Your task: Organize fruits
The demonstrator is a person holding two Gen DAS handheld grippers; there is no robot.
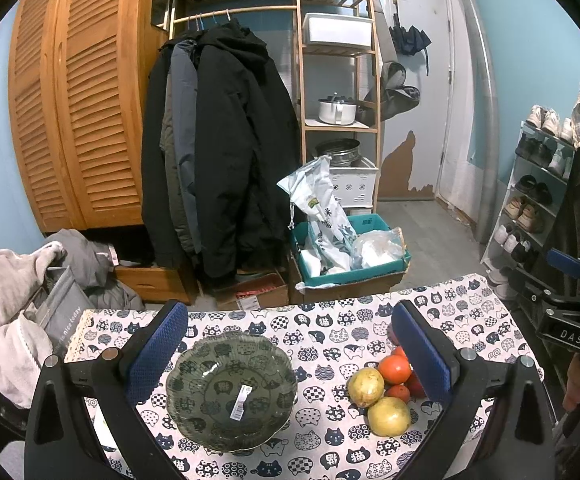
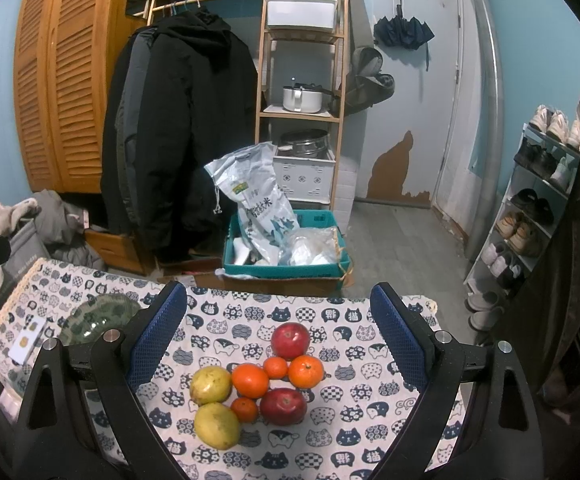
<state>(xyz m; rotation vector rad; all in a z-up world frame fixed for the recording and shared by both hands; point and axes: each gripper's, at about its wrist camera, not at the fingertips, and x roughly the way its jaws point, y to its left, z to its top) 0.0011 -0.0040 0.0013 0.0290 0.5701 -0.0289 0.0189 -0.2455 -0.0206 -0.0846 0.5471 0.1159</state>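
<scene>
You are working over a tabletop [image 2: 338,312] covered in a cat-print cloth, and nothing has gone into the bowl yet. The green glass bowl [image 1: 232,390] is sitting directly under your left tool [image 1: 290,354], whose blue pads are spread wide apart with nothing between them. The fruit pile is lying just right of that tool and squarely ahead of your right tool [image 2: 278,344], which is also standing open and empty.

In the pile, two red apples [image 2: 290,340] are bracketing the far and near ends, two yellow-green fruits [image 2: 210,385], probably pears though the fisheye is making that hard to judge, are sitting on the left, and the oranges [image 2: 250,380] are packed touching in the middle, with two smaller ones among them.

The risk is that tight cluster: closing on one round fruit is likely to nudge its neighbours, and they could roll toward the tabletop's edge. The bowl's glass rim looks slick and shallow, so a fruit released high could bounce out.
</scene>
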